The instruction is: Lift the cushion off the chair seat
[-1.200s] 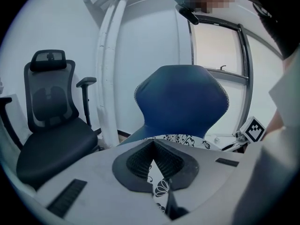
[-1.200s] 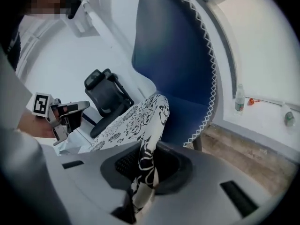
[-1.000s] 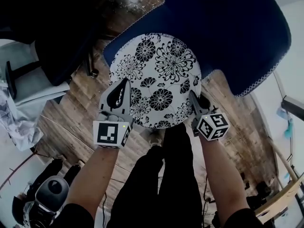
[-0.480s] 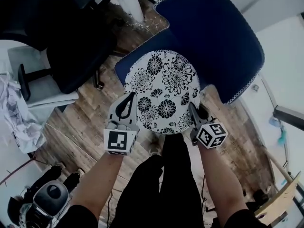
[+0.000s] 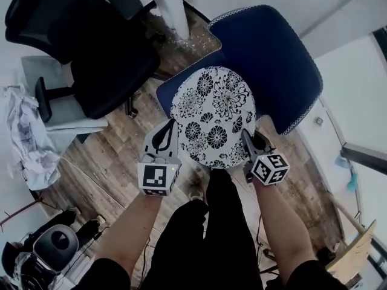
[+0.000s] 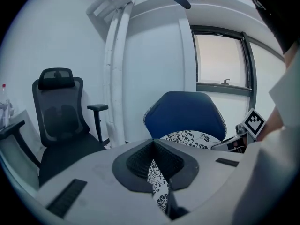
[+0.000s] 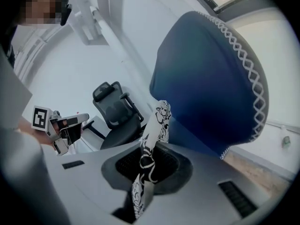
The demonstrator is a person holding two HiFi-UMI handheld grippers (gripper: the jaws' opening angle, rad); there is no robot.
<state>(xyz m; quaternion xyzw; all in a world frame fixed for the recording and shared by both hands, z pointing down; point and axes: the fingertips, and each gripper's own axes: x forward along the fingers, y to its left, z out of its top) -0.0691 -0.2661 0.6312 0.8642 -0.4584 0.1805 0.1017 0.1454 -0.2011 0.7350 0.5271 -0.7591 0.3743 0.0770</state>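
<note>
The round white cushion [image 5: 213,115] with black flowers hangs in the air above the blue chair [image 5: 272,59], held flat between both grippers. My left gripper [image 5: 164,132] is shut on its left rim, and the floral edge [image 6: 154,172] shows pinched between the jaws. My right gripper [image 5: 247,139] is shut on the right rim, where the cushion edge [image 7: 152,149] stands up out of the jaws. The blue chair [image 7: 211,88] is behind and below the cushion. Each gripper view shows the other gripper across the cushion.
A black office chair [image 5: 91,47] stands at the left on the wooden floor [image 5: 103,156], with a white post [image 5: 172,11] beside it. Crumpled white sheeting [image 5: 24,138] lies far left. The person's legs [image 5: 211,222] are directly below the cushion. A window [image 6: 220,62] is behind the blue chair.
Both grippers have risen with the cushion gripped between them. The blue chair now sits farther below, and more of the floor and the black chair shows.
</note>
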